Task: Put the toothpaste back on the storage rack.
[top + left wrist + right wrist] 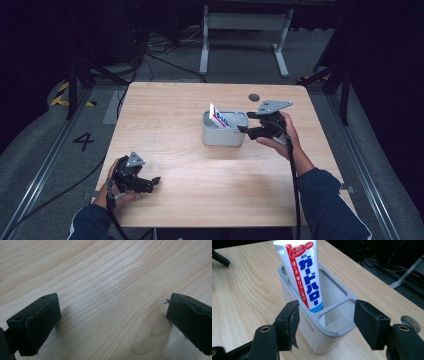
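Table: my work sits on a pale wooden table [175,130], its grain running across the top; a small dark round disc [254,97] is set into it near the far edge, right of the middle.

Holder: a grey-white holder [224,134] stands upright a little right of the table's middle, closer to the far edge than to mine. A grey rim runs round its top, and a divider splits it into a larger compartment and a smaller one at the end facing my right tongs.

Tube: a white toothpaste tube [300,272] with red and blue lettering stands in the larger compartment. It leans toward the far left corner of the table, its flat end up and well above the rim, its lower part hidden inside.

Right gripper: my right gripper [243,121] hangs just beside the holder's right end, pointing at it. The jaws are spread apart and nothing is pinched; in the right gripper view the holder's near corner sits between the two pads, and neither pad presses on it or on the tube.

Left gripper: my left gripper [156,181] lies low near the table's near left corner, well apart from the holder. Its jaws are spread wide over bare wood, gripping nothing.
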A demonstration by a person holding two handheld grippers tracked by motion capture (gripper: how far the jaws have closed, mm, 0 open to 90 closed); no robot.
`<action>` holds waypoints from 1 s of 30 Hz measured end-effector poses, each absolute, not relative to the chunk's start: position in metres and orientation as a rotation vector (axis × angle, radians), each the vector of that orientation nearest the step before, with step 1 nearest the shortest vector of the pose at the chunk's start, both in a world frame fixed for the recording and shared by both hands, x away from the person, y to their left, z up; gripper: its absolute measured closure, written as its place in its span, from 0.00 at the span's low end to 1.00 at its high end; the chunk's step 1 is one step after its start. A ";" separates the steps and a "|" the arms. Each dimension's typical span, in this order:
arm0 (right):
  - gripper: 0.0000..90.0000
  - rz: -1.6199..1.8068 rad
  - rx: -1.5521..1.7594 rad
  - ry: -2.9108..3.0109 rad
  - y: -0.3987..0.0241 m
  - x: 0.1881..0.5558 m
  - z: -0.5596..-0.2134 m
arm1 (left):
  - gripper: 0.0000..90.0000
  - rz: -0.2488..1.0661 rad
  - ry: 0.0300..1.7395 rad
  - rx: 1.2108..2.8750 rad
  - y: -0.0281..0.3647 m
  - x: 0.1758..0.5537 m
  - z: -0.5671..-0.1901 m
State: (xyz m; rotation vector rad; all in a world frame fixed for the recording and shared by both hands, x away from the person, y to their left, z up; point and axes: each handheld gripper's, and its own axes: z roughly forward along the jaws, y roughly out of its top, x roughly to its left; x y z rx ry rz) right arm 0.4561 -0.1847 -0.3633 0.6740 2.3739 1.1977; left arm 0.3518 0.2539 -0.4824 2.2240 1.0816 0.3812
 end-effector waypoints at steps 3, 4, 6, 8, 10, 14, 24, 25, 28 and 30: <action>0.40 1.180 0.670 2.371 -0.189 0.452 -0.362 | 0.00 0.383 1.082 2.222 0.254 0.352 -0.483; 0.40 1.171 0.674 2.370 -0.190 0.451 -0.362 | 0.00 0.383 1.081 2.222 0.254 0.352 -0.483; 0.39 1.166 0.672 2.367 -0.193 0.448 -0.362 | 0.00 0.384 1.081 2.221 0.254 0.352 -0.483; 0.39 1.161 0.673 2.367 -0.195 0.446 -0.362 | 0.00 0.384 1.081 2.221 0.254 0.352 -0.483; 0.39 1.147 0.674 2.366 -0.198 0.443 -0.361 | 0.00 0.383 1.081 2.223 0.254 0.352 -0.482; 0.39 1.119 0.657 2.366 -0.201 0.437 -0.360 | 0.00 0.381 1.082 2.224 0.254 0.352 -0.482; 0.38 1.065 0.632 2.347 -0.211 0.422 -0.363 | 0.00 0.382 1.082 2.223 0.254 0.352 -0.482; 0.38 1.064 0.626 2.343 -0.213 0.421 -0.365 | 0.00 0.382 1.083 2.222 0.254 0.352 -0.482; 0.38 1.055 0.632 2.323 -0.218 0.415 -0.370 | 0.00 0.381 1.082 2.223 0.254 0.352 -0.482; 0.38 1.059 0.641 2.325 -0.222 0.411 -0.374 | 0.00 0.384 1.082 2.223 0.254 0.352 -0.482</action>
